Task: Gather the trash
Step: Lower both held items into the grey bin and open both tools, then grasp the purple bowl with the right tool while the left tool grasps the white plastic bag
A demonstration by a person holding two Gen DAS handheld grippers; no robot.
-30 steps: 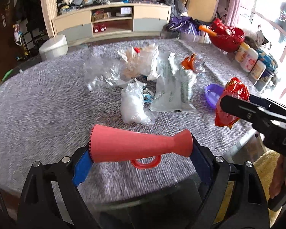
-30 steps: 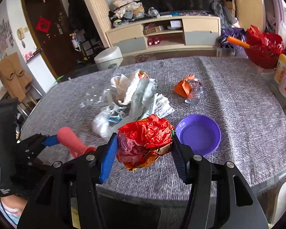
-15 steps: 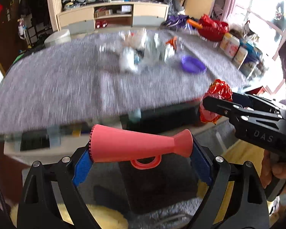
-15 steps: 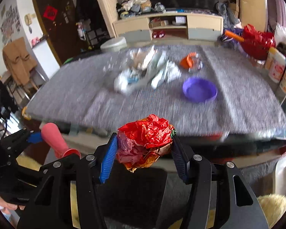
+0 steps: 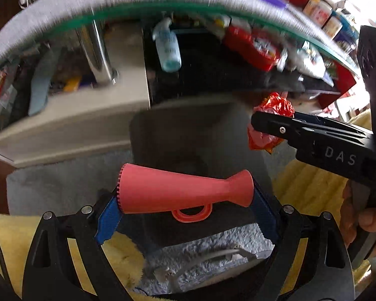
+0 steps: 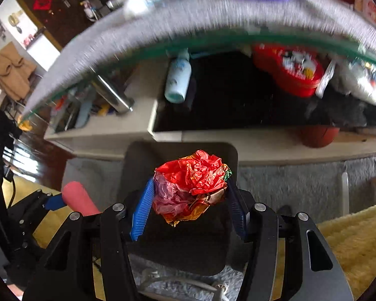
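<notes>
Grey felt covers the table (image 6: 188, 17), whose glass edge arcs well above and ahead of both grippers, so the remaining litter up there is out of reach for now. Directly beneath and ahead of the right gripper (image 6: 188, 195) sits a dark, open-topped bin (image 6: 180, 150), seemingly the drop target, though motion blur leaves its rim soft. That gripper is clamped on a crumpled red foil wrapper (image 6: 191, 185); being light and springy, it could cling to a ribbed blue pad on release or drift past the rim onto the grey rug (image 6: 300, 185). Closed on a pink plastic horn (image 5: 183, 192) held crosswise by its ends, the left gripper (image 5: 185, 200) risks letting the tapered piece twist loose. Both grippers crowd the same opening and could knock together.
</notes>
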